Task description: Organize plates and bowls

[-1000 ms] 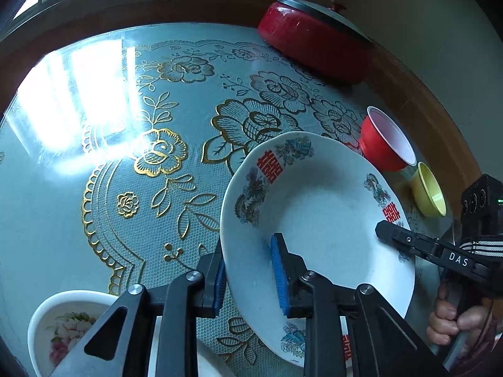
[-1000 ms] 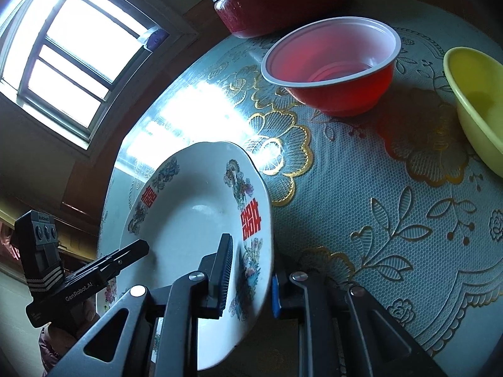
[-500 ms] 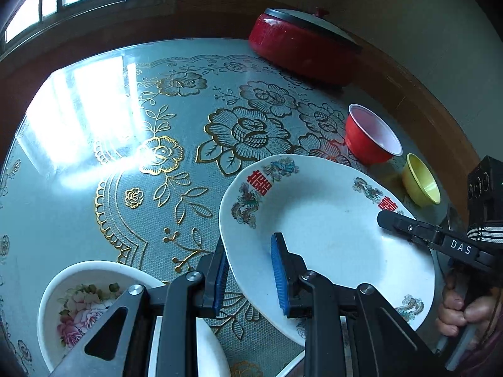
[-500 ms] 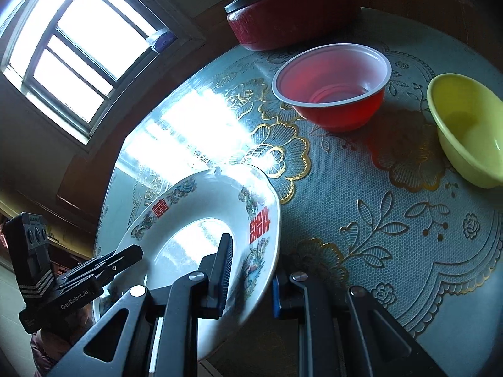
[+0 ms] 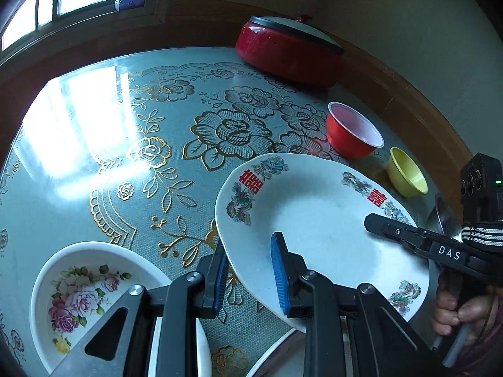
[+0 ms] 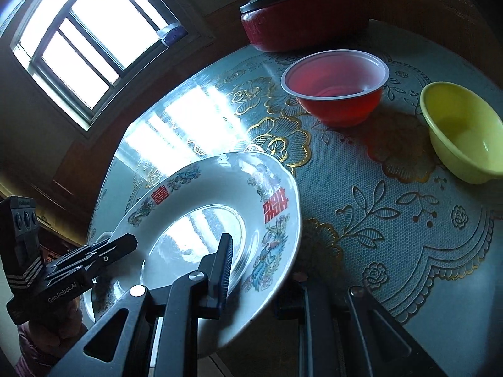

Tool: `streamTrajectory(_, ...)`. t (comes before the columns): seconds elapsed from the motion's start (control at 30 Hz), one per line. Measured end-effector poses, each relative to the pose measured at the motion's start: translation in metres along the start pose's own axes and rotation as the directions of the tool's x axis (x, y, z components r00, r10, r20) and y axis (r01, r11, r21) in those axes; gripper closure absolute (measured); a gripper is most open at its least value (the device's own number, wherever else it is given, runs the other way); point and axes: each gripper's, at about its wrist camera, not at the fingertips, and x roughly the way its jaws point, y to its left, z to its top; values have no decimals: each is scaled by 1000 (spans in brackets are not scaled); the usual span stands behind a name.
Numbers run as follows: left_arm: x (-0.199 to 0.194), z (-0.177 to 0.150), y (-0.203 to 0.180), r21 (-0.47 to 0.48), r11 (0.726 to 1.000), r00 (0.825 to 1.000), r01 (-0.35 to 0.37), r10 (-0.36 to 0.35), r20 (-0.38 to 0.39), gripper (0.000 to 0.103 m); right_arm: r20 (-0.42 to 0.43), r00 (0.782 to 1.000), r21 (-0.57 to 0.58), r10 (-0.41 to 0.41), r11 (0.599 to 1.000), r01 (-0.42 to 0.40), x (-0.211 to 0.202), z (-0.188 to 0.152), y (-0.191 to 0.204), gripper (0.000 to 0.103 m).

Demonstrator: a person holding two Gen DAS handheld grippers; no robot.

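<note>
- Your left gripper (image 5: 248,278) is clamped on the near-left rim of the dragon-pattern plate (image 5: 317,220), one pad above and one below, so the plate cannot slip as it hangs clear of the tabletop (image 5: 94,163).
- Your right gripper (image 6: 257,270) pinches the opposite rim the same way; two grips keep the wide plate balanced, though it sits tilted.
- Just left of your left gripper, the rose-print bowl (image 5: 78,295) rests on the tabletop, likely a stacking spot.
- Beyond the plate, the red bowl (image 6: 336,84) and yellow bowl (image 6: 462,128) wait, well apart from both grippers.
- Farthest, the red lidded pot (image 5: 289,50).
</note>
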Motion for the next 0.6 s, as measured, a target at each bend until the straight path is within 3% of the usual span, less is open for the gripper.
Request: streamTrajectory(0.6, -62, -43, -18, 27, 999, 995, 17, -20, 93, 76, 36, 999, -62, 40, 997, -37, -44, -40, 16, 84)
